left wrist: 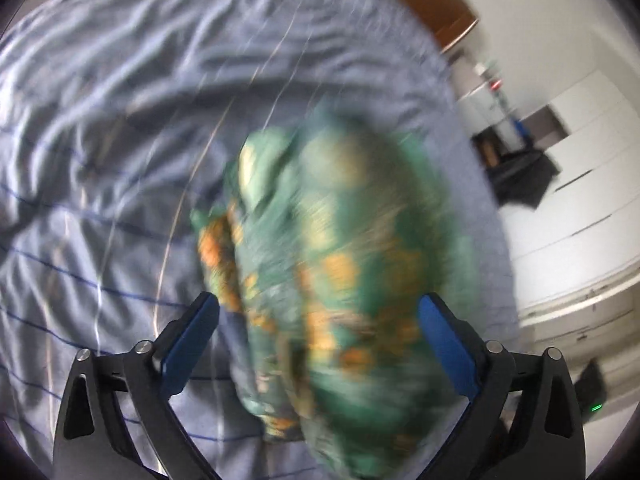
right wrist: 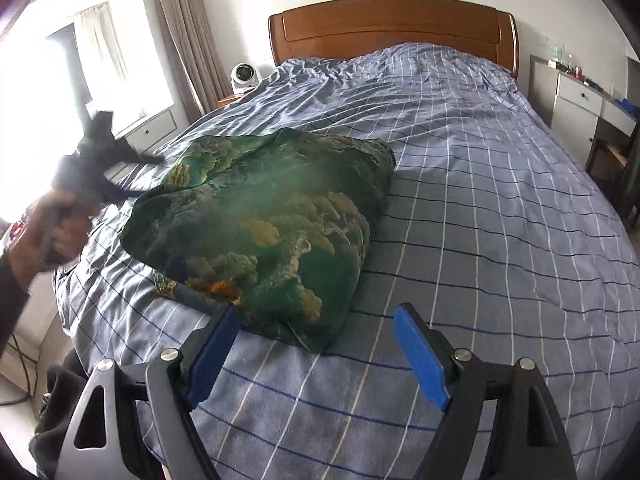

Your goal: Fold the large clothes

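At the far left of the right wrist view, the person's hand (right wrist: 52,236) grips the handle of the left tongs (right wrist: 100,152), which reach in over the left edge of the bed (right wrist: 480,200); they are blurred there, so their spread cannot be read from that side. The left wrist view, itself smeared, shows the left tongs (left wrist: 318,316) spread wide, blue pads (left wrist: 192,344) holding nothing, with the green garment (left wrist: 340,280) lying between and beyond them.

The green garment (right wrist: 264,224), printed with yellow and orange cloud-like patches, lies bunched on the blue checked duvet (right wrist: 480,160), on the left half of the bed. Its long axis runs diagonally, from the near end by the foot of the bed toward the far left corner near the headboard (right wrist: 392,28).

The right tongs (right wrist: 318,334) hover just short of the garment's near end, wide open and empty; the left pad sits at the edge of the cloth without pinching it.
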Demonstrator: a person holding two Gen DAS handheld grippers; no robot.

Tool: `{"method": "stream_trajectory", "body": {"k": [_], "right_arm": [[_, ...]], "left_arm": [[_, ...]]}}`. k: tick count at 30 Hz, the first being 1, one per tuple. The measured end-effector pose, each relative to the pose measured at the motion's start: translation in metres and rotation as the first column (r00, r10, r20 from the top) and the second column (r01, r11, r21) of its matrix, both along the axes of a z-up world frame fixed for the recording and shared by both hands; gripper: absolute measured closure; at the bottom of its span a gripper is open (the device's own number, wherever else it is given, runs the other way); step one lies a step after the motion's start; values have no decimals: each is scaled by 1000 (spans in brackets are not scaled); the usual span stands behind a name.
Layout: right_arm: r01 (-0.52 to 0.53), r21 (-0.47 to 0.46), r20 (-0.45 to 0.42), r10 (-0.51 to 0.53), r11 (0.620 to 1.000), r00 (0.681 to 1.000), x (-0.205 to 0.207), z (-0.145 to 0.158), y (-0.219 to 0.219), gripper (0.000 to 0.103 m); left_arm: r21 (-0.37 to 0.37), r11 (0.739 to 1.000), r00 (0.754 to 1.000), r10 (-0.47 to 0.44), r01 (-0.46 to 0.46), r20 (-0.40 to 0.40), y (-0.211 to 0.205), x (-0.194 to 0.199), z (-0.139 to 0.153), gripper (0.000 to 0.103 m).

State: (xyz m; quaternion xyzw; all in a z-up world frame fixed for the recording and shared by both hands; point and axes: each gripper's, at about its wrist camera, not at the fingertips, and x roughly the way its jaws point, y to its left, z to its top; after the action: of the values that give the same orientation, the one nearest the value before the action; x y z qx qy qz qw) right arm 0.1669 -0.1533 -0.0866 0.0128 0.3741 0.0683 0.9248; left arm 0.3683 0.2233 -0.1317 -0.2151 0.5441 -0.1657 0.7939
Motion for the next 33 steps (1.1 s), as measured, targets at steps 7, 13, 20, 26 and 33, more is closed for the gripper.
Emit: {"method": "stream_trajectory", "body": {"k": [7,13,20,26,33], "right_arm": [[-4,165,-51,13,986,999,61,-10,-25,21],[10,341,-156,46,940,987,120,-44,-50,21],[8,550,-246,153,835,957,168,-94,-64,13],[9,612,-276,202,791,940,197,-112,-53,9],[-151,111,-118,164,982,979,170,-57,28,26]], "left_arm": [[-101,994,995,37,-46,-95,9,-7,-59,1],[-84,996,996,-8,1,-83,1,-2,-65,1],[-154,987,993,-56,40,-103,-14,25,-78,1],[-201,979,992,-44,19,-121,-18,36,-89,9],[-82,997,999,8,-11,-34,-33,16,-38,47]]}}
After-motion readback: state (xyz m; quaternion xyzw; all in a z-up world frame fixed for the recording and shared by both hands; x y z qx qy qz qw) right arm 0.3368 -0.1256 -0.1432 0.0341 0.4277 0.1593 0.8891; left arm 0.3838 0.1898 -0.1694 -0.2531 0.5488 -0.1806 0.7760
